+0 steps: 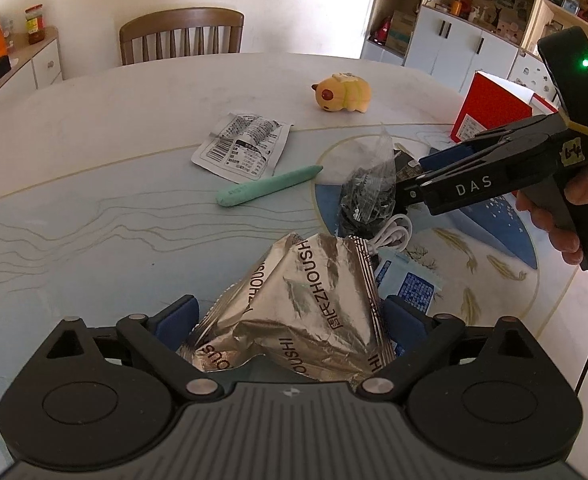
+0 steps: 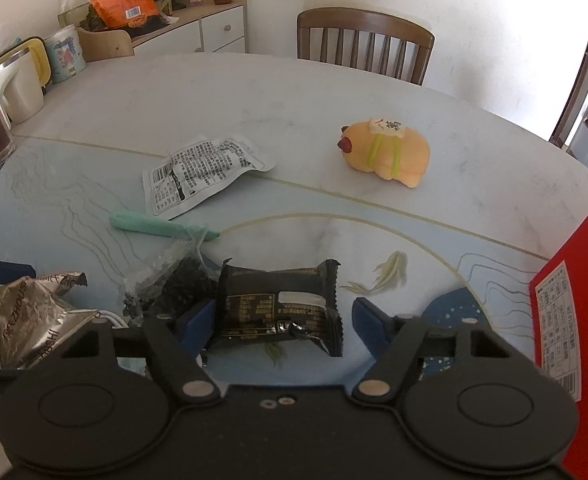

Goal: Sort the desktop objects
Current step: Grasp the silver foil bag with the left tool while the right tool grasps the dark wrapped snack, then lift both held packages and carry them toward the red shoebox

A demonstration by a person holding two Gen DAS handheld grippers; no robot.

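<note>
Left wrist view first: the left tongs (image 1: pixel 289 320) are spread really wide, blue pads on either side of a crinkled silver foil snack bag (image 1: pixel 294 304) lying on the desk (image 1: pixel 93 160). The bag fills the gap and both pads sit right at its edges, but I honestly can't tell if they're pressing on it or just beside it. Past the bag there's a coiled white cable (image 1: pixel 394 236), a clear bag of dark bits (image 1: pixel 370 192), a mint-green pen (image 1: pixel 269 186), a printed white sachet (image 1: pixel 243 146) and a yellow squishy toy (image 1: pixel 344 92) further back. The right tongs (image 1: pixel 414 188) come in from the right edge, held by a person's hand (image 1: pixel 562 216), tip down over the dark bag, with a red box (image 1: pixel 494 108) behind.

Right wrist view: the right tongs (image 2: pixel 283 316) are partly open around a black snack wrapper (image 2: pixel 279 304) flat on the desk. The left pad looks to touch the wrapper's edge, the right pad stands clear with a visible gap, so no grip. The foil bag sits off to the left, the clear bag just beside the wrapper.
</note>
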